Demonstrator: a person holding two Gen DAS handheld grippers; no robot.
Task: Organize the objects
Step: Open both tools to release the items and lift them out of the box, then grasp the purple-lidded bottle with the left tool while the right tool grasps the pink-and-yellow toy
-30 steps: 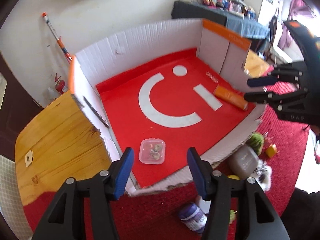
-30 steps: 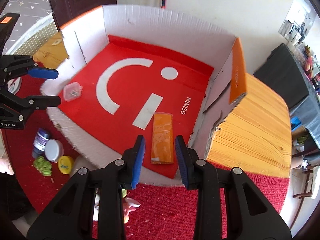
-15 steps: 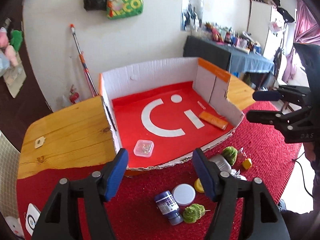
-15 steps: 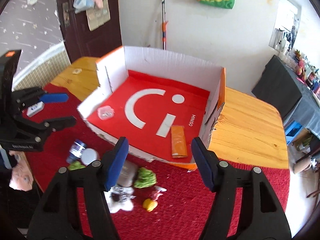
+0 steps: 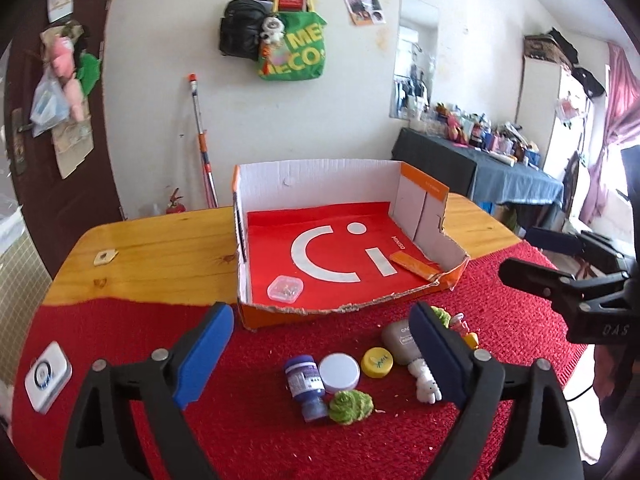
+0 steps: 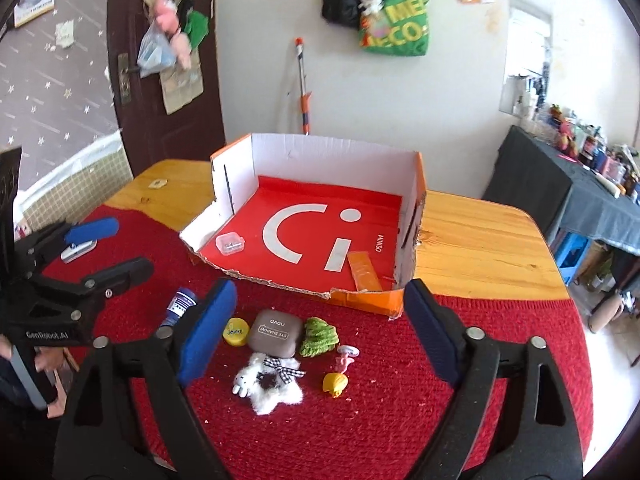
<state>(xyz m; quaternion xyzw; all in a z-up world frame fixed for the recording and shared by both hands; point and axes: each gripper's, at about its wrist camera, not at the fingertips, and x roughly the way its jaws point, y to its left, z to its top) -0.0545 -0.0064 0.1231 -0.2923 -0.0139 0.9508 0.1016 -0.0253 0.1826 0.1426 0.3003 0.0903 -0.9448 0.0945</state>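
Observation:
An open cardboard box [image 5: 316,182] [image 6: 320,152] with a red floor holds a small clear case [image 5: 285,289] [image 6: 229,243] and an orange packet [image 5: 414,266] [image 6: 363,271]. On the red cloth before it lie a blue jar [image 5: 306,384], a white lid [image 5: 340,372], a yellow cap [image 5: 377,362], a grey eye-shadow case [image 6: 275,333], two green fuzzy pieces [image 5: 350,406] [image 6: 318,336], a white plush [image 6: 269,386] and a yellow duck [image 6: 335,384]. My left gripper [image 5: 320,356] and right gripper [image 6: 316,328] hover over these, jaws opening wide, nothing between them.
A white device [image 5: 47,376] lies on the cloth at the left. Bare wooden table [image 6: 480,240] flanks the box. A broom [image 5: 202,140] and hanging bags [image 5: 292,52] are on the back wall; a cluttered dark table [image 5: 480,160] stands right.
Both grippers have pulled back from the box and tilted up, so the room and the loose items come into view. Both pairs of jaws have spread wider, leaving the clear case and packet in the box.

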